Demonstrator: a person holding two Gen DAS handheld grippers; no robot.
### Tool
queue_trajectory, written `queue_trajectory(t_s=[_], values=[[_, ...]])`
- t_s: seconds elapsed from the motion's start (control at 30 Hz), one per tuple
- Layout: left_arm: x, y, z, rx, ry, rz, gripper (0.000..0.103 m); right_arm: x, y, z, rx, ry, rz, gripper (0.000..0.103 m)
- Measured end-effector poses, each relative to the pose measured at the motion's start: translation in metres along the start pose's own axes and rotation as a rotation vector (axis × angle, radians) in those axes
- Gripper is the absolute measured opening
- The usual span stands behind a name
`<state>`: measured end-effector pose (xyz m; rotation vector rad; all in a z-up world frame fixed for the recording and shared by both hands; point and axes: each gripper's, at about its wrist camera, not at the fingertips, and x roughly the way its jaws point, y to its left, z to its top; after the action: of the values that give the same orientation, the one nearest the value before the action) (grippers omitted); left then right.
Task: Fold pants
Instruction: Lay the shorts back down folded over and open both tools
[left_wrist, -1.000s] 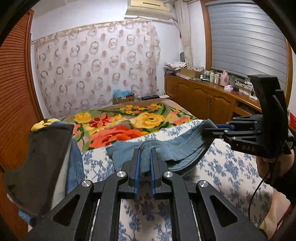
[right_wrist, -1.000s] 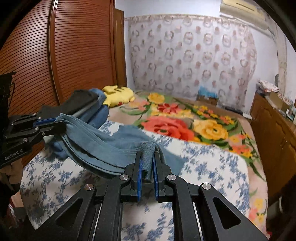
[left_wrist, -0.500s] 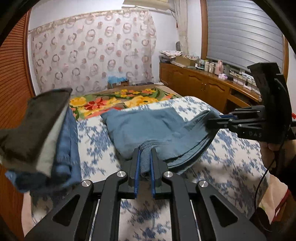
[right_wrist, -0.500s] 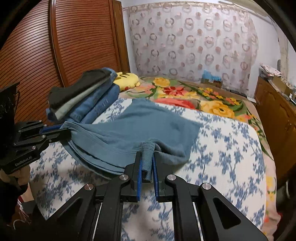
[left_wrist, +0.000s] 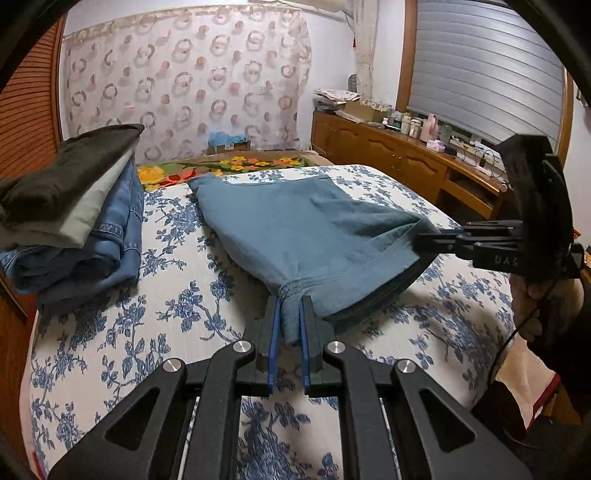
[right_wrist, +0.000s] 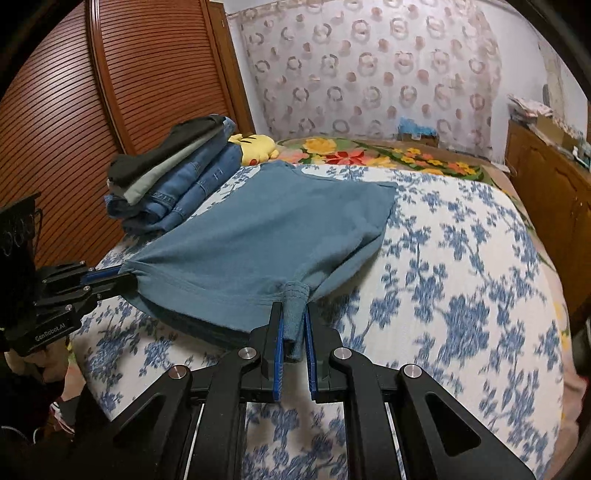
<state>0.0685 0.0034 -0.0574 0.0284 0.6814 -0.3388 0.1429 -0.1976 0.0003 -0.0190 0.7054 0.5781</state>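
Pants (left_wrist: 295, 229), teal-blue, soft knit, lay folded on the blue-flowered bedspread (left_wrist: 177, 317) near the middle of the bed. Far part rested flat on the cover; near edge was lifted clear of it, stretched between the two tools. Several layers of fabric showed along that near edge, stacked one on another, with a stitched hem line visible in the right wrist view.

Left gripper (left_wrist: 290, 332) was clamped narrow on a bunched corner of the near edge, cloth pinched between its blue pads. Right gripper (right_wrist: 294, 332) held the opposite corner the same way, jaws nearly together with a roll of fabric between them. Each tool appeared in the other's view, side-on at the frame edge, gripping its end of the hem. A hand (left_wrist: 532, 295) showed under the right tool, with a dark cable hanging beside it.

Stack of folded clothes (right_wrist: 173, 177) sat on the bed just beside the pants, toward the wooden slatted wardrobe (right_wrist: 110, 110): denim at the bottom, grey and dark pieces on top. Yellow plush toy (right_wrist: 255, 146) lay behind the stack. Flowered blanket (right_wrist: 369, 155) covered the far end of the bed. Wooden cabinet (left_wrist: 399, 162) with small bottles stood along the shuttered window side; ring-patterned curtain (left_wrist: 184, 85) hung on the far wall
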Motion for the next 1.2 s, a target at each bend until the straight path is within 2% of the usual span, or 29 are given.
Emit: queue_trajectory(t_s=[0.27, 0.57, 0.83, 1.2], values=[[-0.018, -0.008, -0.002, 0.013, -0.031, -0.011, 0.01, -0.017, 0.014, -0.014, -0.03, -0.021, -0.021, 0.01], [-0.035, -0.017, -0.009, 0.031, -0.047, -0.024, 0.01, -0.043, 0.02, -0.032, -0.028, -0.048, -0.002, 0.01], [-0.031, -0.016, -0.024, 0.022, -0.012, -0.022, 0.01, -0.047, 0.025, -0.045, -0.02, -0.027, 0.005, 0.01], [-0.009, -0.011, -0.041, -0.019, 0.054, -0.01, 0.011, -0.028, 0.026, -0.056, 0.002, 0.025, -0.022, 0.01]])
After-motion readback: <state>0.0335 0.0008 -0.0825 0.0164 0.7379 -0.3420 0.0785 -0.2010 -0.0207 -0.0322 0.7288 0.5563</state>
